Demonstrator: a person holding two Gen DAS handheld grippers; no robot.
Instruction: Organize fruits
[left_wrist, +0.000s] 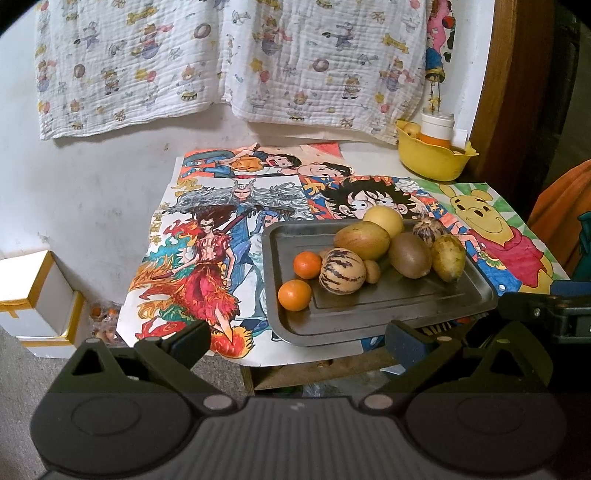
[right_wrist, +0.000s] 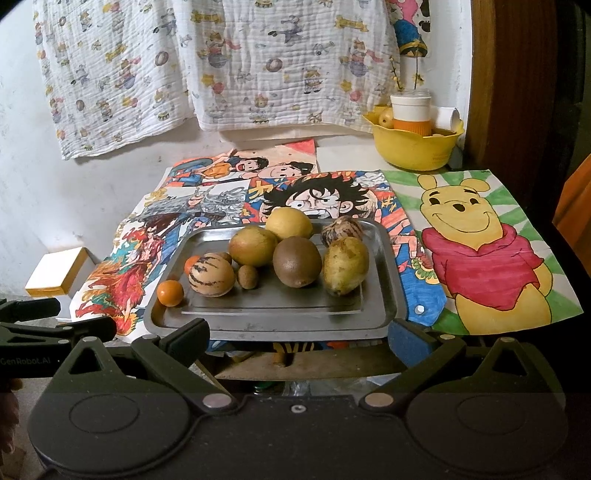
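Both grippers are spread wide and hold nothing: left gripper (left_wrist: 297, 341), right gripper (right_wrist: 297, 339). Each hovers at the near edge of the table (left_wrist: 332, 356), clear of all objects. Directly ahead of the fingers lies the metal tray (right_wrist: 384, 258). Nearest on it sit two small oranges (left_wrist: 294, 294), then a striped melon (right_wrist: 211, 277) and a kiwi (right_wrist: 297, 267); a yellow pear (right_wrist: 345, 270) lies ahead to the right. Farther ahead-right, against the wall, stands a yellow bowl (right_wrist: 417, 149). Cartoon drawings (right_wrist: 480, 240) cover the table.
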